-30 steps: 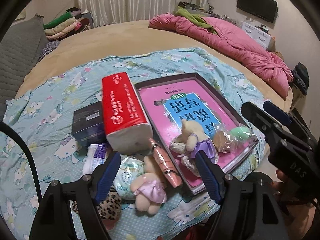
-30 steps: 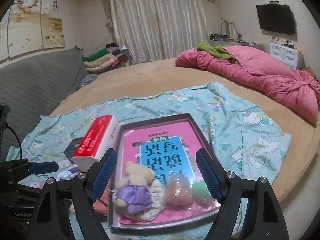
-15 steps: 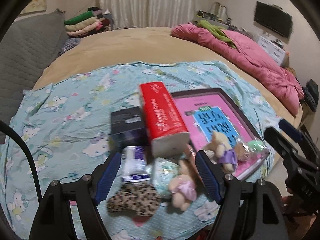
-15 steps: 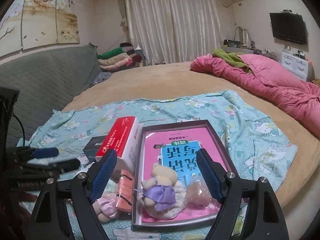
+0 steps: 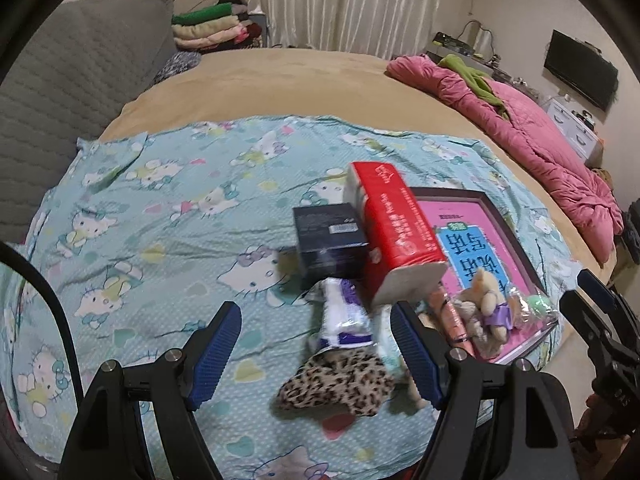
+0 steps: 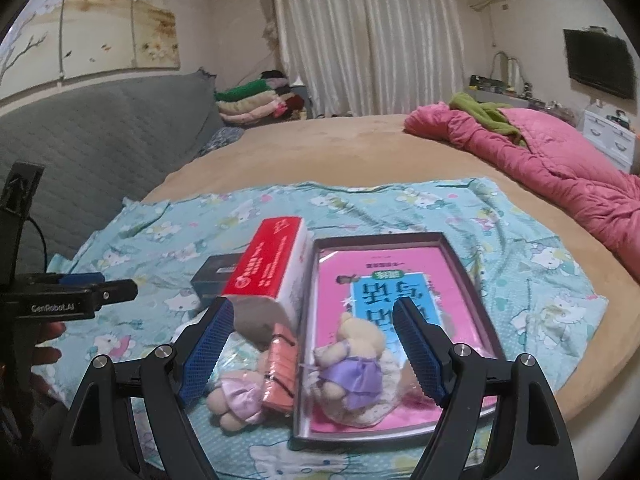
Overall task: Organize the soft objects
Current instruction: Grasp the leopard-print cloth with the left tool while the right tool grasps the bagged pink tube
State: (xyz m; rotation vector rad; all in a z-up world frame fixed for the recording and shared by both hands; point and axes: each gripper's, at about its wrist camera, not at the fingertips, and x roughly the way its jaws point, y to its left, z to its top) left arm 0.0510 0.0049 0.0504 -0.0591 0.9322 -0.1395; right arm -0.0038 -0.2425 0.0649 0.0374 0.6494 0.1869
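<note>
A dark-rimmed tray (image 6: 468,280) with a pink book holds a small bear in a purple dress (image 6: 356,356), also in the left wrist view (image 5: 486,300). A second bear in a pink dress (image 6: 236,396) lies on the blue cartoon sheet beside a salmon pouch (image 6: 282,364). A leopard-print cloth (image 5: 340,380) and a white-purple packet (image 5: 340,316) lie before my left gripper (image 5: 316,356), which is open and empty. My right gripper (image 6: 312,348) is open and empty above the bears.
A red tissue pack (image 5: 394,232) and a dark box (image 5: 330,240) lie left of the tray. A pink quilt (image 6: 560,168) covers the bed's far right. A grey sofa (image 6: 100,128) and folded blankets (image 6: 256,100) stand at the back left.
My left gripper has swung left and back, so the objects now sit at its right. My right gripper has pulled back and risen a little. Both stay open.
</note>
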